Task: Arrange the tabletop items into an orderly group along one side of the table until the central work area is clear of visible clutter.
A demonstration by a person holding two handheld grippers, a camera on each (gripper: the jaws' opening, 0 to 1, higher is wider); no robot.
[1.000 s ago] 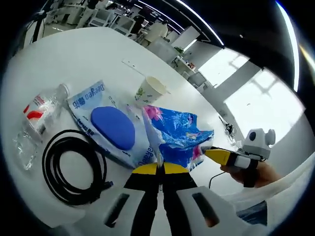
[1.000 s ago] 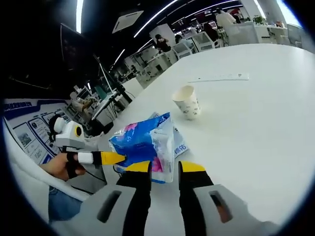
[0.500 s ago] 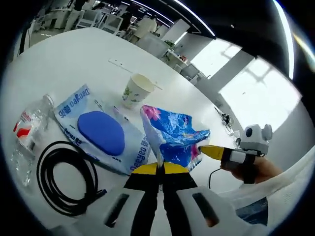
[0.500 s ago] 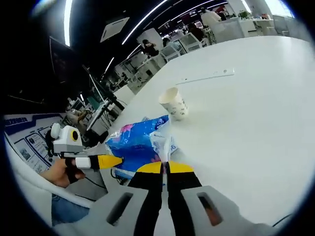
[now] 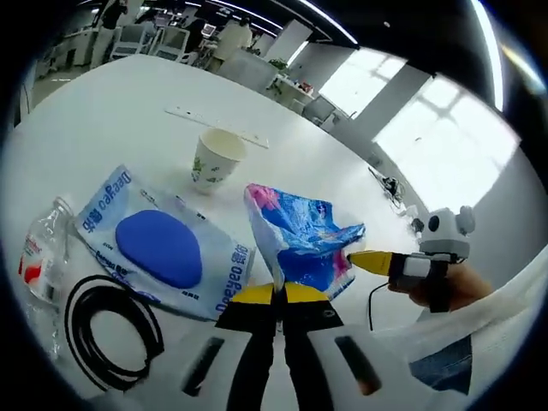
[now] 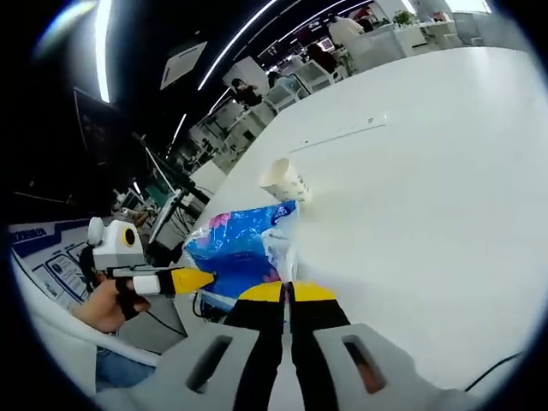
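A crinkled blue plastic bag (image 5: 301, 238) is held up off the white table (image 5: 111, 103) between both grippers. My left gripper (image 5: 276, 292) is shut on its near white edge. My right gripper (image 5: 355, 257) comes in from the right, yellow tips closed on the bag's other side. In the right gripper view the same bag (image 6: 242, 248) sits just ahead of my right gripper (image 6: 287, 291), which is shut on its pale edge. The left gripper (image 6: 205, 276) reaches the bag from the left, held by a hand.
A blue wet-wipes pack (image 5: 158, 250) lies left of the bag, and a paper cup (image 5: 213, 159) stands behind it. A clear bottle (image 5: 38, 257) and a coiled black cable (image 5: 107, 330) lie at the left. A long white strip (image 5: 214, 127) lies farther back. Paper cup (image 6: 285, 181).
My right gripper was open one second ago and has since shut on the bag's edge. The left gripper stays shut on the bag. Both views have shifted slightly.
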